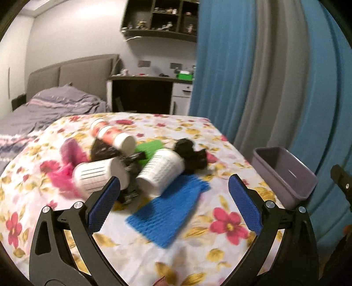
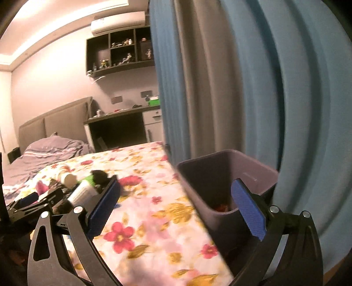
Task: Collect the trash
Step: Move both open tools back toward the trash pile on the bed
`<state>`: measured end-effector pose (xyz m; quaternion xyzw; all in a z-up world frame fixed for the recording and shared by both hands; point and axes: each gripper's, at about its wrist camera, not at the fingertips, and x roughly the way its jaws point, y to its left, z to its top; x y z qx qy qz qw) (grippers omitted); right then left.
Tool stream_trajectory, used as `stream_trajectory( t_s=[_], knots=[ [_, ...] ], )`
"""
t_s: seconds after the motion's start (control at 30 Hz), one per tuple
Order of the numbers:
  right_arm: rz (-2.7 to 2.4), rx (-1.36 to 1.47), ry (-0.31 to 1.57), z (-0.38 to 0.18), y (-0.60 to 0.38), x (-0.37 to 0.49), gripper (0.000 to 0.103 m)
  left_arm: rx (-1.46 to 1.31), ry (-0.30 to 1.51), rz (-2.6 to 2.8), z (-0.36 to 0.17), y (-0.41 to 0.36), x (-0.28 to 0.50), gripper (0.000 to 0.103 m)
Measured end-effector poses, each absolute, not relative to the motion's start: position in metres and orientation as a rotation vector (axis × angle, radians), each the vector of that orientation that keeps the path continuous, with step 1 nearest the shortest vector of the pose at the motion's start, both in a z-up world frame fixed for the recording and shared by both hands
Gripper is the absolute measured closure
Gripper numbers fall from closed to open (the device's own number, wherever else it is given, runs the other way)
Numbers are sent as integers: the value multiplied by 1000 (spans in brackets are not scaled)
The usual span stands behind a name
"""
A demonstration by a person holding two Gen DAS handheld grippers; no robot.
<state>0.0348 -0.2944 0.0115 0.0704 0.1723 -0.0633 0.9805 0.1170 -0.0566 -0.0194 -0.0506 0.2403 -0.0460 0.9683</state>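
Note:
A heap of trash lies on a table with a floral cloth point(image 1: 220, 140): two white ribbed cups point(image 1: 161, 172) point(image 1: 99, 176) on their sides, an orange-and-white tube point(image 1: 114, 136), a blue crinkled sheet point(image 1: 169, 213), pink paper point(image 1: 66, 162), green paper point(image 1: 149, 147) and black wrappers point(image 1: 191, 156). My left gripper point(image 1: 173, 193) is open and empty, just in front of the cups. A purple bin point(image 2: 220, 180) stands at the table's right edge; something red point(image 2: 222, 208) lies inside. My right gripper point(image 2: 176, 198) is open and empty over the bin's near-left rim.
Blue and grey curtains point(image 2: 264, 88) hang right behind the bin. A bed with grey bedding point(image 1: 44, 105) lies to the left beyond the table. A desk point(image 1: 149, 88) and a wall shelf point(image 1: 160, 19) stand at the back. The left gripper shows in the right view point(image 2: 33, 204).

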Motion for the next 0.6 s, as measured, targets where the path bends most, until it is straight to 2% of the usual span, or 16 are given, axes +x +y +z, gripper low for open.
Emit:
stream_trajectory(
  t_s=[0.4,0.6],
  knots=[
    [28,97,453,-11,-215,56,6,-179,467,63,-31,34,91,6],
    [122,83,584,-38,-169,82,12,-204,441,126,-30,70,78,6]
  ],
)
